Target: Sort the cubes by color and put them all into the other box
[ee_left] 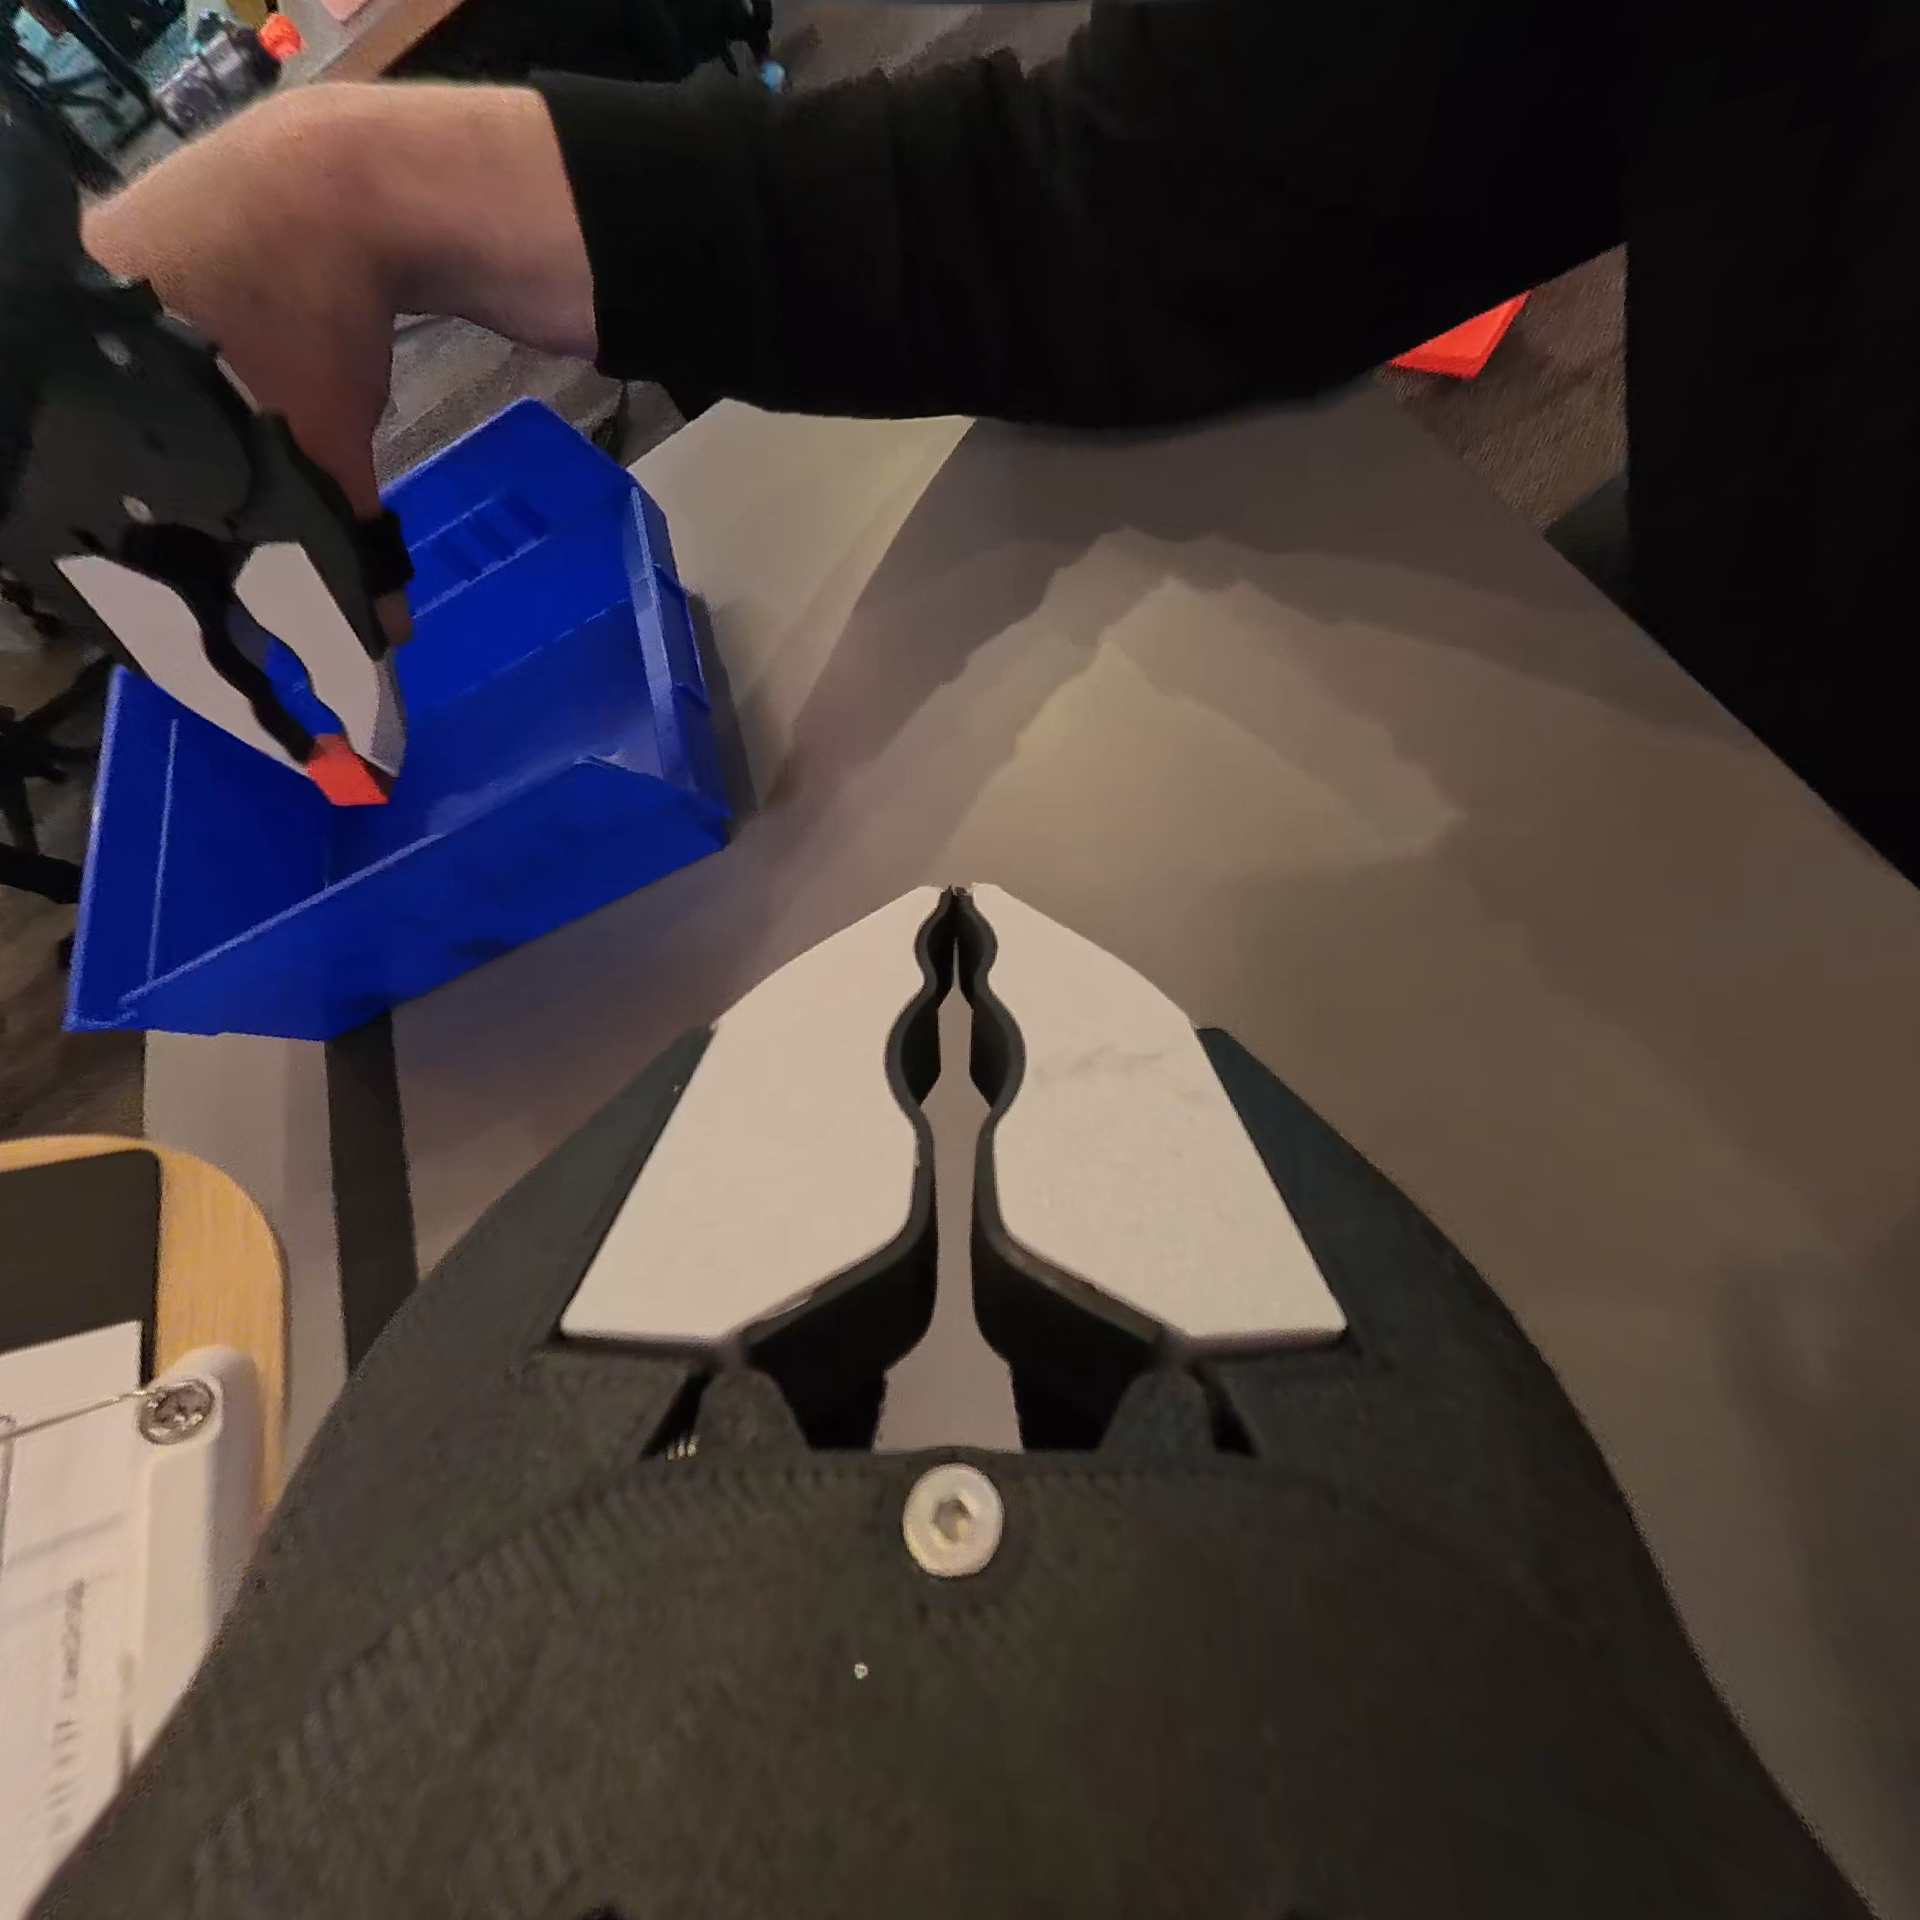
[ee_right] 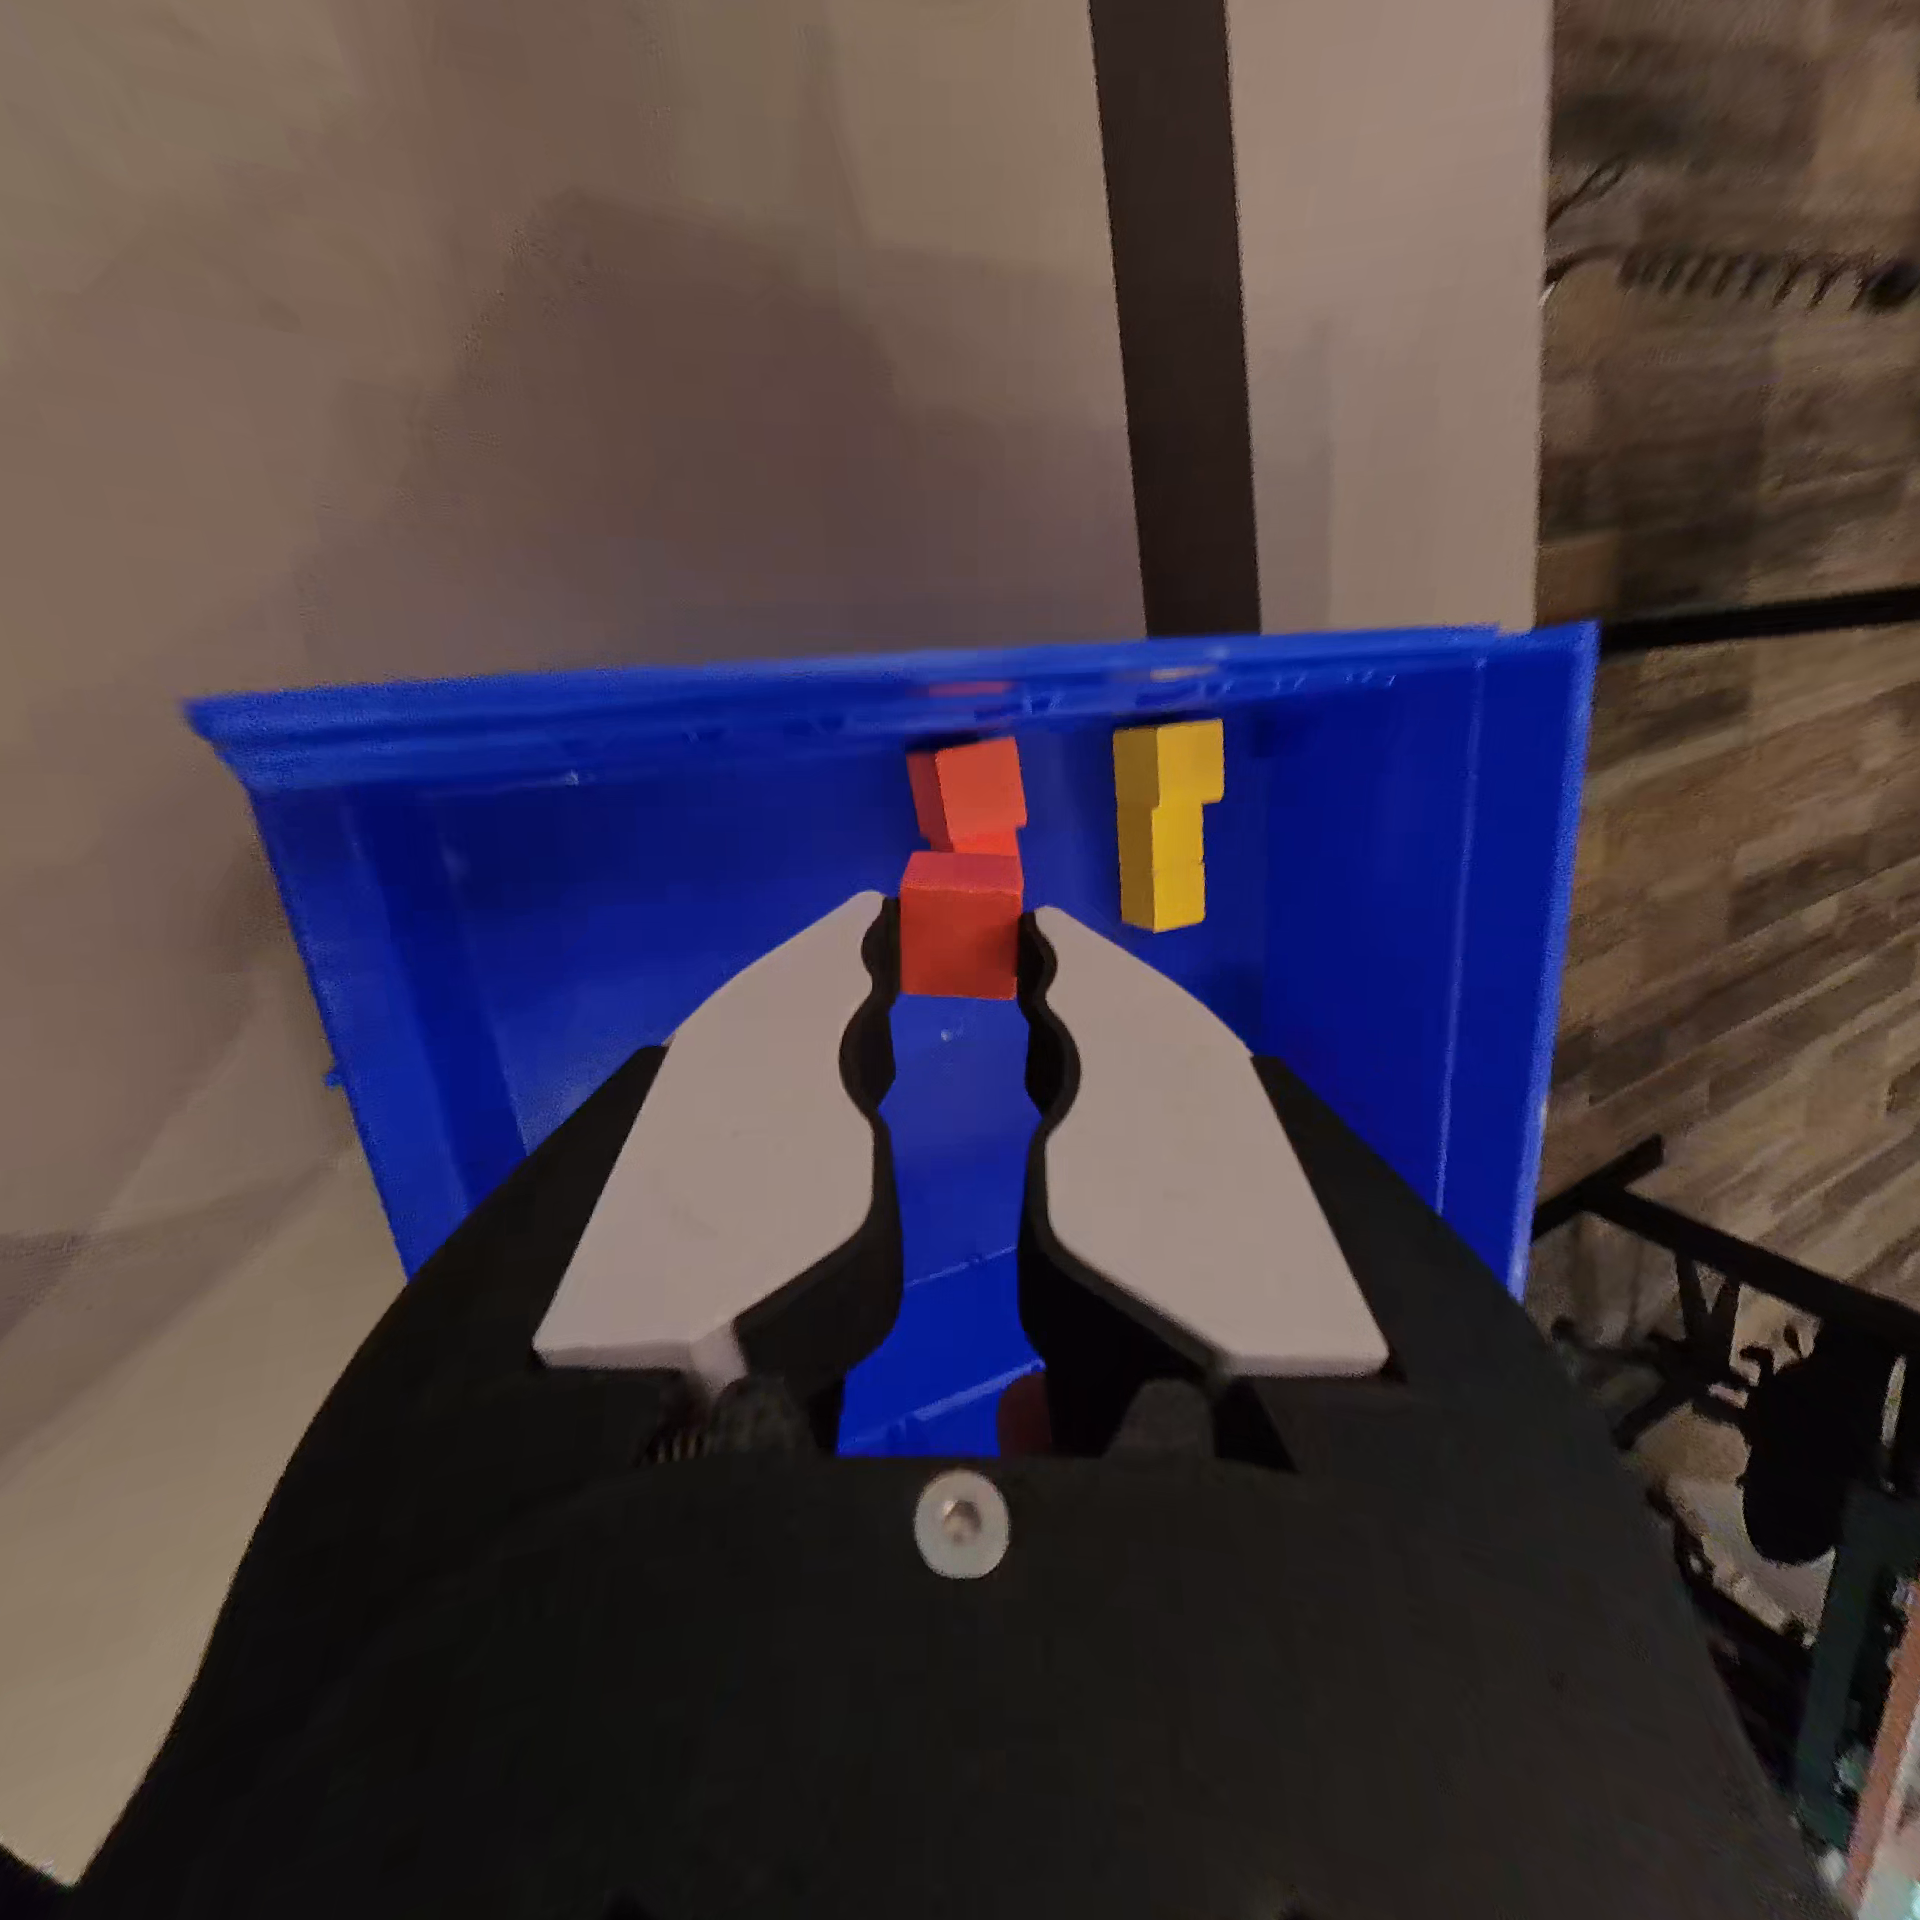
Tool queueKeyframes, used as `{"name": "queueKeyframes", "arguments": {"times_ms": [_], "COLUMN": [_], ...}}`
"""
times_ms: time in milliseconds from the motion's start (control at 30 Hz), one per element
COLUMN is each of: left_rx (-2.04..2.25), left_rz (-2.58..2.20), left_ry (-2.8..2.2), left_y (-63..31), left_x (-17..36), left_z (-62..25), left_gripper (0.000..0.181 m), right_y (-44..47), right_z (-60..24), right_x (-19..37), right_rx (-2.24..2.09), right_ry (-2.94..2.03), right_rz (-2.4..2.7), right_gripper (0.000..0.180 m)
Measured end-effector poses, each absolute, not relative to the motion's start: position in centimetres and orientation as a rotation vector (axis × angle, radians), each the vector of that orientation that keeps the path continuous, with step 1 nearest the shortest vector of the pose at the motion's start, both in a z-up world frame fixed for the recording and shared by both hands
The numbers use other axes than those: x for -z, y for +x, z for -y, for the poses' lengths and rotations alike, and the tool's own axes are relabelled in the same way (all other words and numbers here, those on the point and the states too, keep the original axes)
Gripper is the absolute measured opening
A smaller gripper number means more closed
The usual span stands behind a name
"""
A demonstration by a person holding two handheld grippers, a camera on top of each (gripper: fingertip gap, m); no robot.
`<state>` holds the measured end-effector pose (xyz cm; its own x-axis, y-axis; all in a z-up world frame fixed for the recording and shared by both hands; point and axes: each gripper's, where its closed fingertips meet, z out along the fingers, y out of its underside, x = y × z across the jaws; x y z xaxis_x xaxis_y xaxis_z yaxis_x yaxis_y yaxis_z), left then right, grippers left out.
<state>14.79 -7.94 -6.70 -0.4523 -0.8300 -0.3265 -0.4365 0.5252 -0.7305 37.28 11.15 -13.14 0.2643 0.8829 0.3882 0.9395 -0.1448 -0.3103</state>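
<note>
Right gripper: clamped on red cube, inside blue box.
Red stack: just beyond at 12 o'clock; yellow cubes at 1 o'clock.
Left gripper: fingers together, empty, well apart from box.

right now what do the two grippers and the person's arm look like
Both the left gripper and right gripper have black ribbed plastic bodies, a silver bolt at the centre and pale grey fingers with wavy black inner edges. The arm wears a black sleeve.
</note>
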Motion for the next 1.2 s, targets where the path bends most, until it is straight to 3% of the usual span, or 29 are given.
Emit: {"name": "queueKeyframes", "arguments": {"times_ms": [33, 433, 1200], "left_rx": [0.72, 0.699, 0.661], "left_rz": [-2.093, -2.13, -2.17], "left_ry": [-1.018, -0.987, -0.991], "left_y": [15.0, 16.1, 15.9], "left_x": [6.7, 6.3, 7.4], "left_z": [7.9, 8.0, 7.9], "left_gripper": [0.0, 0.0, 0.0], "right_y": [37.8, 40.7, 41.3], "right_z": [-11.4, -13.0, -13.9], "right_x": [13.7, 18.9, 22.2], "right_rx": [0.167, 0.175, 0.2], "right_ry": [-2.082, -2.311, -2.372], "right_rz": [1.652, 1.716, 1.751], "right_gripper": [0.021, 0.022, 0.022]}}
